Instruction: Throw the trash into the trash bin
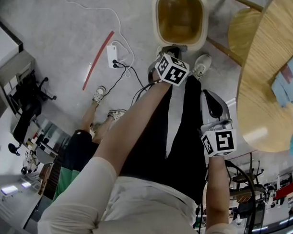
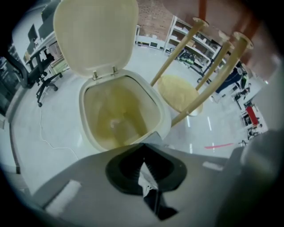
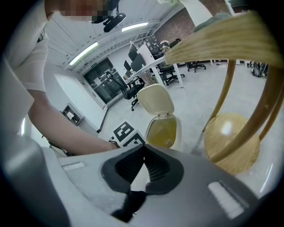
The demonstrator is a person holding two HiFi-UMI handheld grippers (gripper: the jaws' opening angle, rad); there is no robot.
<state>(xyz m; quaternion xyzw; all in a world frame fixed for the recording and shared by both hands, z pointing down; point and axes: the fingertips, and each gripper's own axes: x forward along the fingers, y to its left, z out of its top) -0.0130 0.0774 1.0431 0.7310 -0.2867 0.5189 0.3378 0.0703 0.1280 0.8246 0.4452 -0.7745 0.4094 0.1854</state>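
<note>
The cream trash bin (image 1: 203,26) stands on the floor with its lid (image 2: 95,33) swung up. A small pale lump (image 2: 116,125) lies on its yellowish bottom. My left gripper (image 2: 144,148) hangs steeply over the bin's near rim (image 2: 162,120), and its marker cube (image 1: 171,69) sits just below the bin in the head view. Its jaw tips meet. A pale patch shows in the gap behind them, and I cannot tell what it is. My right gripper (image 3: 144,150) is shut and empty. It is held back beside my leg, cube (image 1: 218,142) up, aimed toward the bin (image 3: 177,128).
A round wooden table (image 1: 270,85) and a wooden stool (image 1: 243,28) stand right of the bin. A white power strip (image 1: 112,55) with cables and a red strip (image 1: 98,59) lie on the floor to its left. Another person (image 1: 83,145) stands at the left, near office chairs (image 1: 24,105).
</note>
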